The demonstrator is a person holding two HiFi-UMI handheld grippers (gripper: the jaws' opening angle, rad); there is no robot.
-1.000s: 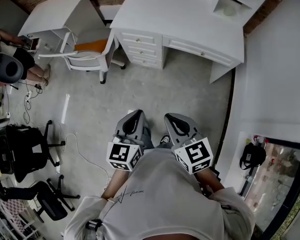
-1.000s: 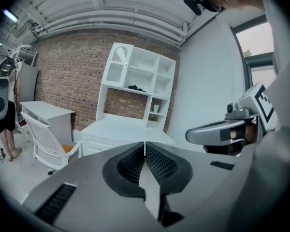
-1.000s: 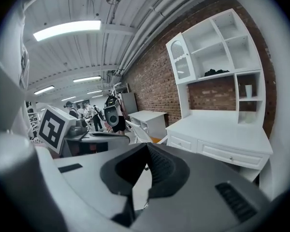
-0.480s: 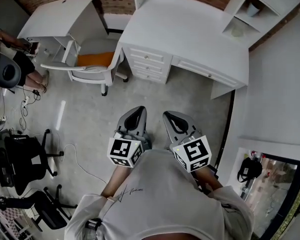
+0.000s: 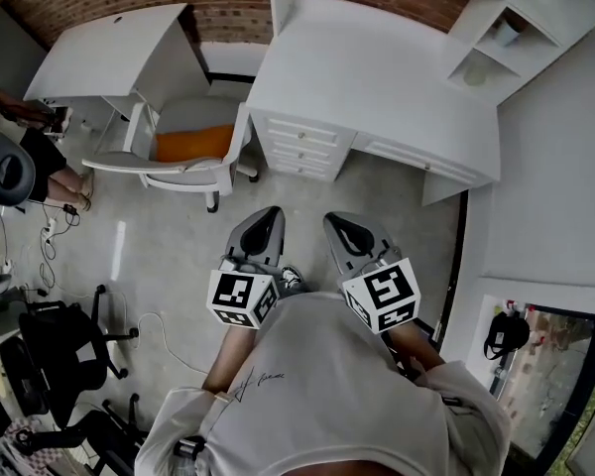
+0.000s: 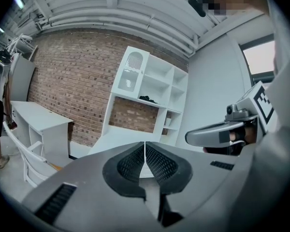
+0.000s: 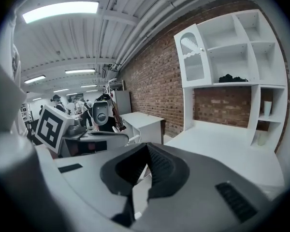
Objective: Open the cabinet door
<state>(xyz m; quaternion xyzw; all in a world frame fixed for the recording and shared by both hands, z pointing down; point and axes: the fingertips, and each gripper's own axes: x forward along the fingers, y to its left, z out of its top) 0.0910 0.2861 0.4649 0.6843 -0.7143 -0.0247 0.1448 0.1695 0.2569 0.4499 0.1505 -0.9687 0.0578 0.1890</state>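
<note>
The cabinet door (image 7: 193,57), white with an arched glass pane and a small knob at its right edge, sits closed in the top left compartment of a white shelf unit (image 7: 253,52). That unit stands at the back of a white desk's tabletop (image 5: 377,77), against a brick wall (image 6: 67,71). A dark object (image 7: 230,78) lies on one open shelf. Drawers (image 5: 299,147) hang under the tabletop's left end. A white chair with an orange seat (image 5: 190,142) stands just beside them.

The left tool (image 6: 145,144) and the right tool (image 7: 146,145) are held side by side over the floor (image 5: 169,236), short of the desk and well apart from the door. Each has its jaws pressed together, with nothing between them.
</note>
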